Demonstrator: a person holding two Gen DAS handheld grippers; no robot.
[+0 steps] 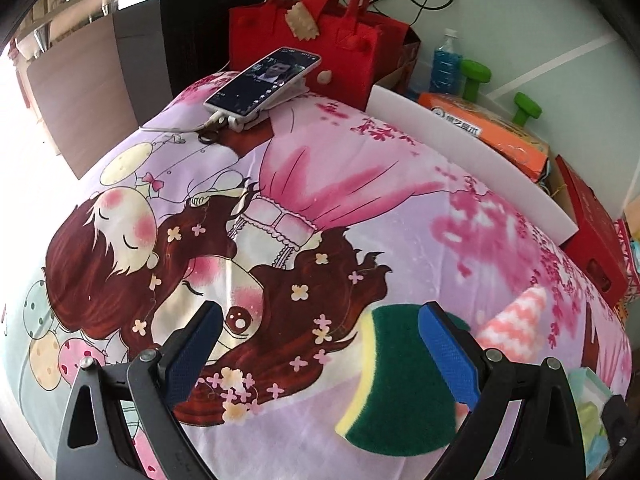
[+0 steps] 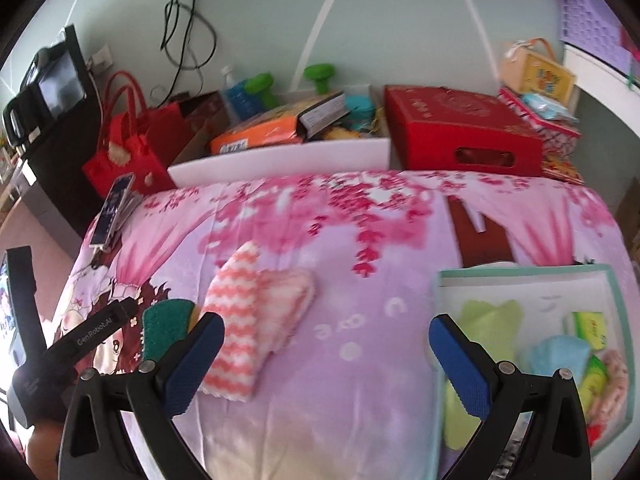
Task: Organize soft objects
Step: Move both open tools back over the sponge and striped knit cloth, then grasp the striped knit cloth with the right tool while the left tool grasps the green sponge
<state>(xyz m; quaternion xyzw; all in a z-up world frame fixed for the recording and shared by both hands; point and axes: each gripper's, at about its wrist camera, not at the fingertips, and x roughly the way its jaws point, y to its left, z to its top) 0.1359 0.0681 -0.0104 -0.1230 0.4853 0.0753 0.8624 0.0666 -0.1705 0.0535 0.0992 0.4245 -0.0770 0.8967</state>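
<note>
Two grippers over a table draped in a pink and lilac cartoon blanket (image 1: 320,208). Left gripper (image 1: 320,356) low above the blanket, blue-padded fingers (image 1: 192,356) spread wide, nothing between them. Green-and-yellow scouring sponge (image 1: 396,376) flat on the blanket, partly behind the right-hand finger. Coral-and-white striped cloth (image 2: 248,320) just right of the sponge, folded, well apart from the far clutter. Right gripper (image 2: 326,364) likewise wide apart and empty, hanging over bare blanket between the cloth and a shallow mint-rimmed tray (image 2: 608,288). Tray on the blanket at the right, holding a pale green cloth (image 2: 480,320), a light blue one (image 2: 556,356) and small packets. Phone (image 1: 264,76) propped on a clip stand at the far left edge, cable trailing. Behind the table, along a pale green wall: red felt tote (image 1: 312,40), white bin (image 2: 280,156) with an orange box (image 1: 492,132), blue-filled bottle (image 1: 446,64), green dumbbells (image 1: 476,76), red carton (image 2: 460,128). Dangling black cables on the wall.
</note>
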